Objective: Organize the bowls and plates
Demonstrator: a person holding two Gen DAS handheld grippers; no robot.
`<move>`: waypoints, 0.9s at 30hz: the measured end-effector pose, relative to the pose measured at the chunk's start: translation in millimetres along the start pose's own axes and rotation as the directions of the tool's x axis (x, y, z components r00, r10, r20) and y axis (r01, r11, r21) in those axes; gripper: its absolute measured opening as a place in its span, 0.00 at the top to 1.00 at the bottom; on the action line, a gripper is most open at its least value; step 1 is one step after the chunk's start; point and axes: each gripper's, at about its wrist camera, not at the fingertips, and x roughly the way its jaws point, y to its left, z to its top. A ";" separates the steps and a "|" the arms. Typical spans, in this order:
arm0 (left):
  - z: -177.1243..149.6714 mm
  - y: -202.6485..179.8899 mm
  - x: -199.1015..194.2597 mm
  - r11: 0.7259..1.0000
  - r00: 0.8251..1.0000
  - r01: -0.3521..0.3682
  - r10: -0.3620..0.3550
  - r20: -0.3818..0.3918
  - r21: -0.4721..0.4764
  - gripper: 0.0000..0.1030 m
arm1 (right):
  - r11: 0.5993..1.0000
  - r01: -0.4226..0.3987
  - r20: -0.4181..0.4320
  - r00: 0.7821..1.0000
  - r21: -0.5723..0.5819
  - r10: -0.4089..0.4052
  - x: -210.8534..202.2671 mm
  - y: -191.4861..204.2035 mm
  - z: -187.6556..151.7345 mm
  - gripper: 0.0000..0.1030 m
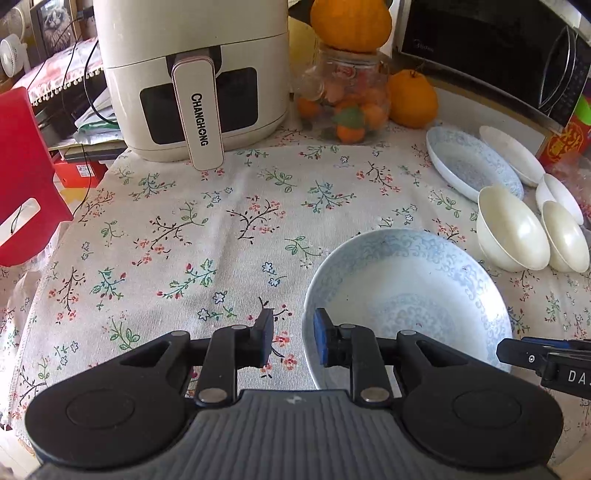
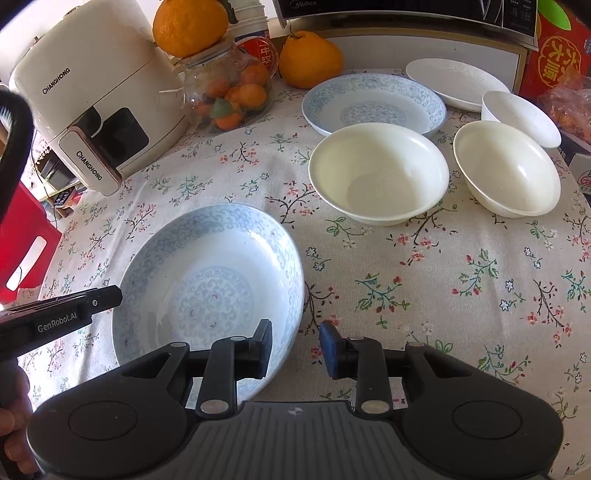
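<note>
Left wrist view: blue-patterned plate (image 1: 406, 288) just right of parted left claw (image 1: 293, 339).

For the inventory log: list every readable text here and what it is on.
"CHANGHONG": air fryer handle, again on its top in the right view.
"Midea": microwave front.
"GenRobot.AI": left gripper, seen from the right wrist.
"DA", cut off by the frame edge: right gripper, seen from the left wrist.
Chinese characters: red box; red jar label. I cannot read them reliably.
Microwave panel print: too small.
</note>
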 end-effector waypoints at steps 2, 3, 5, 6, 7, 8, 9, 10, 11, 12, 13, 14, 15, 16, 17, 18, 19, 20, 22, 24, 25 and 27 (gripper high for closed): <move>3.6 -0.1 -0.6 1.000 1.000 0.001 -0.001 0.007 -0.011 0.74 | 1.000 -0.003 0.016 1.000 0.010 0.003 -2.2 -2.9 3.2 0.77; 5.2 -0.1 -1.4 1.000 1.000 0.000 0.001 0.014 -0.013 0.74 | 1.000 -0.002 0.025 1.000 0.018 0.001 -4.3 -4.6 5.7 0.77; 9.0 -0.9 -4.2 1.000 0.999 -0.004 0.004 0.035 -0.012 0.73 | 0.999 0.002 0.043 0.999 0.035 -0.003 -7.5 -8.8 8.4 0.76; 11.0 -1.3 -5.3 1.000 0.999 -0.003 0.004 0.042 -0.014 0.71 | 0.999 0.002 0.051 0.999 0.047 -0.005 -9.3 -11.3 9.3 0.75; 12.9 -1.9 -6.4 1.000 0.999 -0.001 0.001 0.048 -0.017 0.70 | 0.998 0.002 0.056 0.998 0.060 -0.005 -10.6 -13.7 11.2 0.72; 15.8 -2.5 -6.8 1.000 0.999 0.007 -0.006 0.052 -0.017 0.68 | 0.998 0.002 0.062 0.998 0.070 -0.006 -12.0 -15.8 12.2 0.71; 17.9 -3.4 -7.0 1.000 0.998 0.013 -0.012 0.055 -0.017 0.65 | 0.997 0.001 0.070 0.998 0.077 -0.007 -13.6 -18.0 13.6 0.70; 20.3 -4.5 -7.1 1.000 0.998 0.018 -0.017 0.059 -0.022 0.63 | 0.997 0.004 0.082 0.997 0.083 -0.011 -16.8 -19.3 15.1 0.69; 22.3 -5.8 -7.8 0.999 0.998 0.023 -0.022 0.063 -0.026 0.59 | 0.996 0.006 0.092 0.996 0.090 -0.014 -18.9 -21.4 17.0 0.69; 24.4 -7.0 -7.9 0.999 0.998 0.026 -0.024 0.066 -0.028 0.56 | 0.995 0.006 0.104 0.994 0.099 -0.016 -21.4 -23.9 19.4 0.69; 26.8 -8.9 -8.2 0.999 0.997 0.025 -0.022 0.071 -0.032 0.55 | 0.994 0.005 0.113 0.993 0.110 -0.017 -23.5 -26.6 21.5 0.69; 29.1 -10.8 -8.5 0.999 0.997 0.022 -0.019 0.076 -0.034 0.54 | 0.992 0.002 0.122 0.992 0.123 -0.017 -25.5 -29.6 23.6 0.68; 31.1 -12.6 -8.6 0.999 0.997 0.020 -0.017 0.081 -0.034 0.52 | 0.991 -0.001 0.130 0.991 0.136 -0.017 -27.7 -32.1 26.6 0.68; 34.0 -14.5 -8.4 0.999 0.996 0.021 -0.018 0.087 -0.033 0.51 | 0.989 -0.003 0.137 0.990 0.149 -0.018 -29.2 -34.8 29.1 0.66; 36.4 -16.7 -8.4 0.999 0.996 0.024 -0.021 0.091 -0.033 0.49 | 0.987 -0.005 0.143 0.990 0.159 -0.018 -30.6 -37.5 31.1 0.66; 39.0 -19.0 -8.5 0.999 0.995 0.028 -0.025 0.095 -0.035 0.48 | 0.986 -0.007 0.149 0.989 0.169 -0.019 -31.5 -41.3 33.7 0.65; 41.6 -21.2 -8.9 0.999 0.995 0.032 -0.028 0.100 -0.037 0.48 | 0.984 -0.006 0.153 0.988 0.179 -0.022 -32.7 -43.5 35.4 0.64; 44.6 -23.5 -9.2 0.999 0.994 0.034 -0.029 0.106 -0.039 0.47 | 0.983 -0.006 0.156 0.987 0.185 -0.023 -33.4 -45.3 36.8 0.64; 49.9 -27.5 -9.5 0.998 0.993 0.038 -0.034 0.117 -0.039 0.43 | 0.980 -0.008 0.162 0.987 0.199 -0.025 -35.4 -48.4 37.7 0.63; 55.9 -31.9 -8.5 0.998 0.991 0.051 -0.045 0.125 -0.044 0.41 | 0.978 -0.007 0.164 0.986 0.208 -0.028 -35.5 -51.5 40.0 0.61; 58.4 -34.9 -7.7 0.998 0.991 0.051 -0.045 0.127 -0.045 0.41 | 0.978 -0.005 0.166 0.986 0.210 -0.030 -35.6 -52.7 40.8 0.60; 63.0 -43.5 -5.5 0.999 0.991 0.041 -0.037 0.131 -0.033 0.39 | 0.978 0.003 0.172 0.984 0.210 -0.040 -35.3 -56.4 43.9 0.58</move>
